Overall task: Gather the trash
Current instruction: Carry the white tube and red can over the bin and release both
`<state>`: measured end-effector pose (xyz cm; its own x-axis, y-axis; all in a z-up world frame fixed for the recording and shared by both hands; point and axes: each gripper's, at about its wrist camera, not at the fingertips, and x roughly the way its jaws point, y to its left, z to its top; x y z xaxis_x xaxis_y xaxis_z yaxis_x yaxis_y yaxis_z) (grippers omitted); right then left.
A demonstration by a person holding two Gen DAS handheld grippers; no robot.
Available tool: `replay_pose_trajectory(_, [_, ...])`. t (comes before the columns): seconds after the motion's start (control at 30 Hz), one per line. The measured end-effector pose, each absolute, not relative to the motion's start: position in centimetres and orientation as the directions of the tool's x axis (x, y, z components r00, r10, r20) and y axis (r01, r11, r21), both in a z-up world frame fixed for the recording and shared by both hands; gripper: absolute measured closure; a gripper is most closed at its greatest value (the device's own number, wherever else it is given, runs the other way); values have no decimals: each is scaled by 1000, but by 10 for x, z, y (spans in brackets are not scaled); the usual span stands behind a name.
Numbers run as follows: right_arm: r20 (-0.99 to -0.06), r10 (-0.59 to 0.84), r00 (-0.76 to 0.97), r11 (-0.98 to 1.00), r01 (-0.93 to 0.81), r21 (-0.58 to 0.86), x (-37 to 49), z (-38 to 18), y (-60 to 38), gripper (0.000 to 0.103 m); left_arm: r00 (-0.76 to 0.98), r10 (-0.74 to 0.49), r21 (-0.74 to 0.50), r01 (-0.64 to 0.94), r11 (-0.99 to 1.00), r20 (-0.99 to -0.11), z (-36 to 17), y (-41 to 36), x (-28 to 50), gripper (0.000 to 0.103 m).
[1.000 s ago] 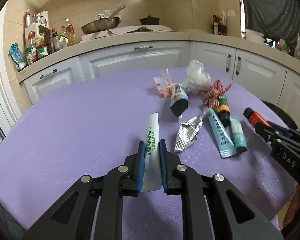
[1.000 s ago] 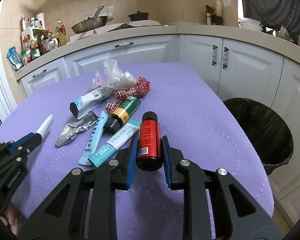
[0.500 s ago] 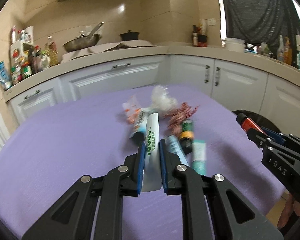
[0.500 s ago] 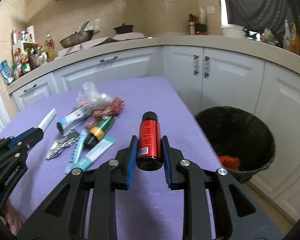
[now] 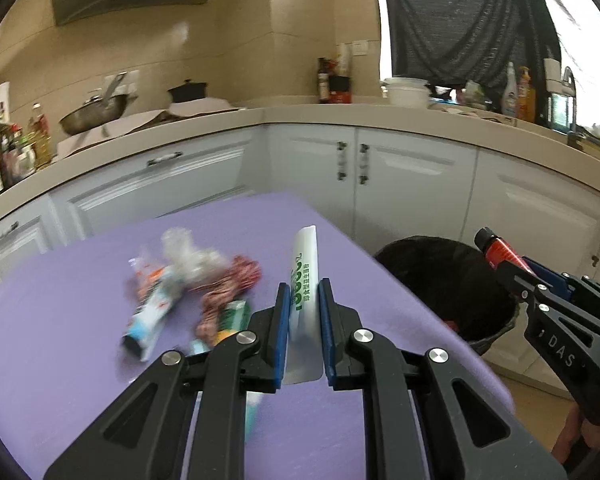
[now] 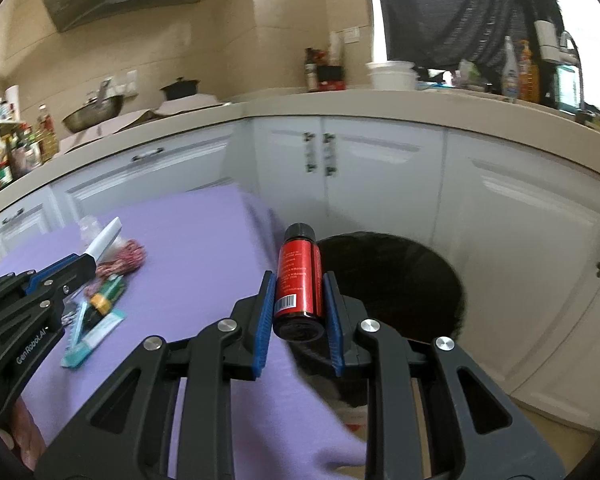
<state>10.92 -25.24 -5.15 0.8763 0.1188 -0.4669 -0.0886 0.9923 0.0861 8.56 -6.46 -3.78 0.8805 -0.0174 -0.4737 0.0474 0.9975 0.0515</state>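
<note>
Above the table edge, both grippers are seen loaded beside the bin.
A white tube (image 5: 303, 280) is clamped in the left gripper (image 5: 303, 312) over the purple table (image 5: 60, 320); a red bottle (image 6: 299, 280) is gripped by the right gripper (image 6: 299, 304) at the black bin (image 6: 412, 280); other trash (image 5: 204, 280) is left on the table.

- Two grippers: the left gripper (image 5: 303, 316) low in the centre of its own view, the right gripper (image 6: 298, 308) likewise in its own.
- One white tube (image 5: 305, 280) with green print.
- One red bottle (image 6: 299, 284) with a black cap.
- One black trash bin (image 6: 396, 280), right of centre.
- One purple desk (image 5: 72, 320).
- One red-and-white checked cloth (image 6: 126, 256), left side.
- One clear plastic wrapper (image 5: 188, 256), blurred.
- One teal tube (image 6: 94, 336), lower left.
- One green bottle (image 6: 108, 294) with a yellow band.
</note>
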Motion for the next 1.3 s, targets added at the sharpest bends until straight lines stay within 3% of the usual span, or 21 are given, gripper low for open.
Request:
replay_pose_trajectory(0.5, [-445, 38, 895, 995, 10, 104, 136, -50, -318, 80, 873, -88, 74, 141, 987, -480, -38, -135, 126, 88])
replay_pose_trajectory(1.3, [-455, 23, 890, 991, 40, 129, 186, -68, -354, 80, 859, -111, 96, 183, 978, -501, -45, -183, 174, 87])
